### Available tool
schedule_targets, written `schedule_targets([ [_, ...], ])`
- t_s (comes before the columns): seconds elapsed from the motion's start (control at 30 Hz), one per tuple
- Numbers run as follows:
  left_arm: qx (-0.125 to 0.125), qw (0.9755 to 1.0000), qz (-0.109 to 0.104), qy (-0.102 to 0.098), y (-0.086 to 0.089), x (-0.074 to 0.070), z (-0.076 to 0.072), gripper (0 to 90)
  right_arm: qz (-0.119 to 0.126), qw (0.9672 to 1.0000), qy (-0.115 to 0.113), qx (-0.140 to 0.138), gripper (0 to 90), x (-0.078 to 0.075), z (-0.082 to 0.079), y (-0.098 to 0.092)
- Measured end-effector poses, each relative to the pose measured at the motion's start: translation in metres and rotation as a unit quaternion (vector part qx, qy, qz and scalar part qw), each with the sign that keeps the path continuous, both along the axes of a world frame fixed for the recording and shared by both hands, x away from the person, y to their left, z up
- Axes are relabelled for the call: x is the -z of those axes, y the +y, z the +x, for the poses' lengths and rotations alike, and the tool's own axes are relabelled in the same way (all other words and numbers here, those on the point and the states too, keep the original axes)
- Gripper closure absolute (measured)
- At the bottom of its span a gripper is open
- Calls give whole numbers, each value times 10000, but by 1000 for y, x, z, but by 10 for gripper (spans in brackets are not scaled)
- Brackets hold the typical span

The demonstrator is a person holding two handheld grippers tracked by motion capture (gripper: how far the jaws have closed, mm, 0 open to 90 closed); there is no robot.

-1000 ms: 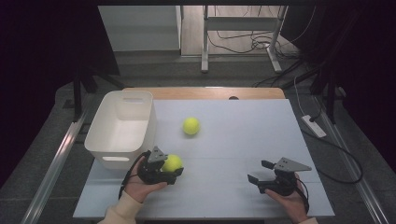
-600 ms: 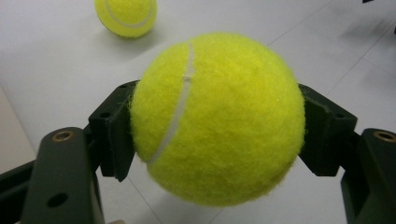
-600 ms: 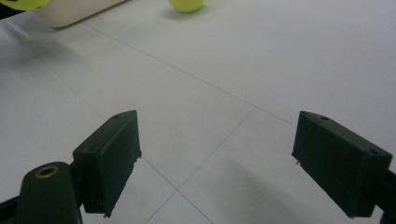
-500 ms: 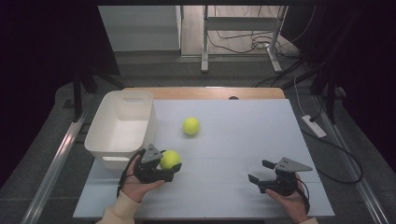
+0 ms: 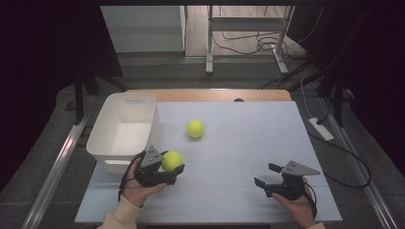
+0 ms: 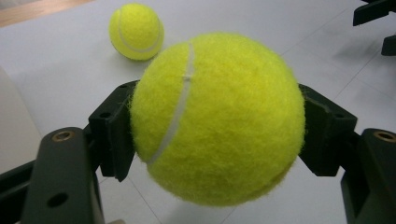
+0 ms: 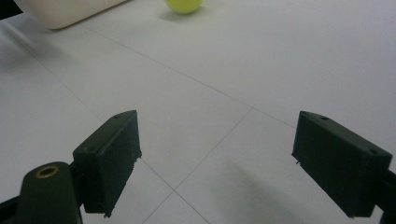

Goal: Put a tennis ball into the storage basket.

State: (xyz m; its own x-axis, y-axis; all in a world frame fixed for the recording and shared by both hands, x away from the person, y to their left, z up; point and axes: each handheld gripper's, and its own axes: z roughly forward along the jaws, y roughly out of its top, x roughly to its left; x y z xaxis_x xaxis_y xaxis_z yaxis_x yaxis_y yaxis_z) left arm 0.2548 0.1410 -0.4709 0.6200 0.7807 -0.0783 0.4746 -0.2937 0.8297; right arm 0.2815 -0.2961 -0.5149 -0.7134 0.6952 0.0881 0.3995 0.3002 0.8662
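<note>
My left gripper [image 5: 173, 164] is shut on a yellow tennis ball [image 5: 172, 161], held just above the white table near the front corner of the bin. Up close in the left gripper view, that tennis ball [image 6: 217, 119] sits squeezed between both black pads. A second tennis ball [image 5: 195, 129] lies loose on the table farther back, also seen as the far ball [image 6: 136, 31] and at the top edge as the far ball [image 7: 184, 5]. My right gripper [image 5: 268, 175] rests low at the front right, jaws open and empty [image 7: 217, 161].
A white plastic bin [image 5: 123, 130] stands at the table's left side, empty as far as I see; its corner [image 7: 65, 11] shows in the right gripper view. A wooden strip [image 5: 210, 94] runs along the table's far edge. A power strip [image 5: 321, 129] lies on the floor at right.
My left gripper has drifted slightly left and up with the ball in it, toward the bin's corner. The right gripper and the loose ball have stayed put.
</note>
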Motion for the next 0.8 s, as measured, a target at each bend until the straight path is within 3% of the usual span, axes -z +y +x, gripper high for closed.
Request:
schedule_targets([
  [0.8,-182,9986,-272,-411,5,-27,-5,262,53,10000,-44,18,154,-2,-1,0],
])
